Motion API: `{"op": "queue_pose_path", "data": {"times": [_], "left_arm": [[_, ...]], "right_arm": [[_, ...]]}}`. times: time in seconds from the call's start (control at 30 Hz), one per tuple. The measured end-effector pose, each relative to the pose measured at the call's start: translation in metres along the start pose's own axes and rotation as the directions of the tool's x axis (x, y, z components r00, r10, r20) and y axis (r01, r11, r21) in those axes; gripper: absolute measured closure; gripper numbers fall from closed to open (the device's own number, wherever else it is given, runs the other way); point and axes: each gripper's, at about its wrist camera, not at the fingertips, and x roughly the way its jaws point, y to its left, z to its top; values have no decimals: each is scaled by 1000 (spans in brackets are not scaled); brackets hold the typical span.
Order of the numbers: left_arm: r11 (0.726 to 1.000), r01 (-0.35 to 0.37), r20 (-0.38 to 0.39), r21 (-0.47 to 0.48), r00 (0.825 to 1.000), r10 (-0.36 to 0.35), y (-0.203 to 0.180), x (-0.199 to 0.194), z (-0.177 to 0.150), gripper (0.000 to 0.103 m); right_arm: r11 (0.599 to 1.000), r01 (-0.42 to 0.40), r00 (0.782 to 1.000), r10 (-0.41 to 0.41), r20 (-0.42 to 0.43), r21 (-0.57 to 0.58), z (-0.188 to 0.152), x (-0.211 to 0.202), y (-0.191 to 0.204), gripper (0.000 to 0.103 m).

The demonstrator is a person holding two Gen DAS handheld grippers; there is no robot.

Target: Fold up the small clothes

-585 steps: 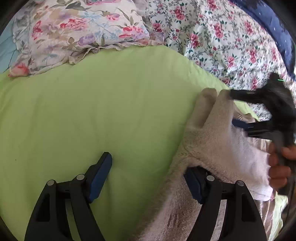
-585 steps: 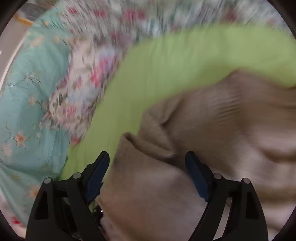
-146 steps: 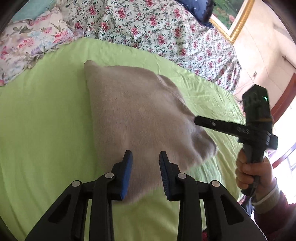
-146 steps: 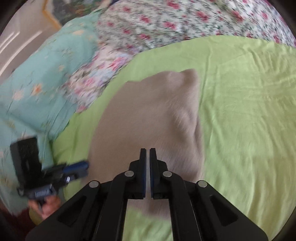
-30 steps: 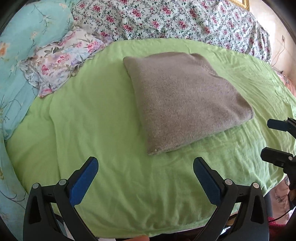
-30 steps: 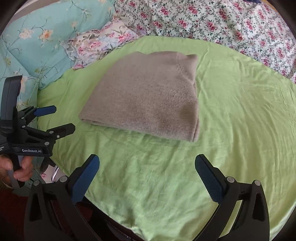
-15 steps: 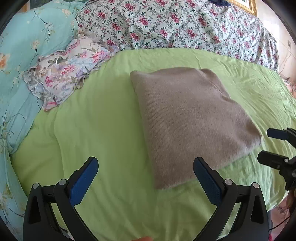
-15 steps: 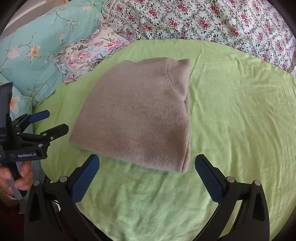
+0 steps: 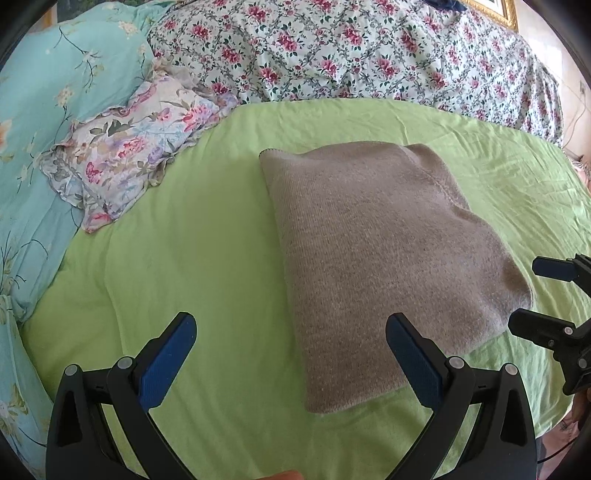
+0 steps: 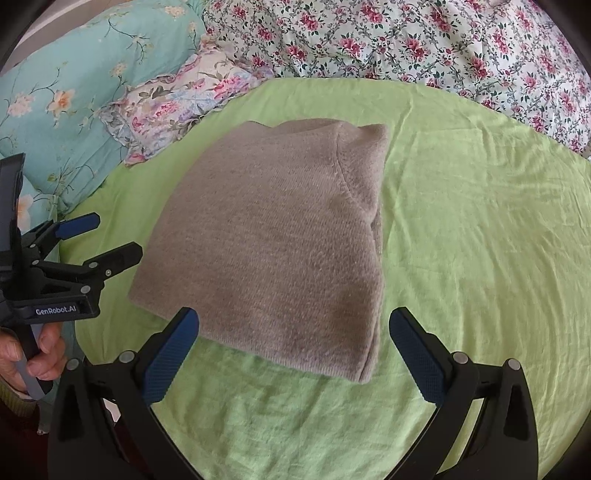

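Folded beige sweater [image 9: 373, 258] flat on green sheet [image 9: 192, 258], long axis running away toward the floral bedding [image 9: 369, 48]; left gripper [image 9: 291, 354] and right gripper [image 10: 293, 350] both spread wide, holding nothing, hovering at its near edge; "GenRobot.AI" readable on the left one.

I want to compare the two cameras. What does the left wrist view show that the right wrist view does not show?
Only the left wrist view shows a gold picture frame at top right. Only the right wrist view shows the person's left hand on the left gripper, jaws open. Both show the folded beige sweater on the green sheet, and the right gripper open.
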Motion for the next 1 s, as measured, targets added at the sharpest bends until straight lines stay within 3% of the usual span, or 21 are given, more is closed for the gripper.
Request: {"op": "queue_pose_path", "data": {"times": [0.5,1.0], "left_arm": [[1000,-2,19,-27,1000,2,5,0,18,0],[1000,2,25,-29,1000,-1,3,-4,20,0]], "right_arm": [[1000,-15,1000,15,15,-1,22,4,2,0],[1000,-11,1000,11,9,7,23,4,0,0]]}}
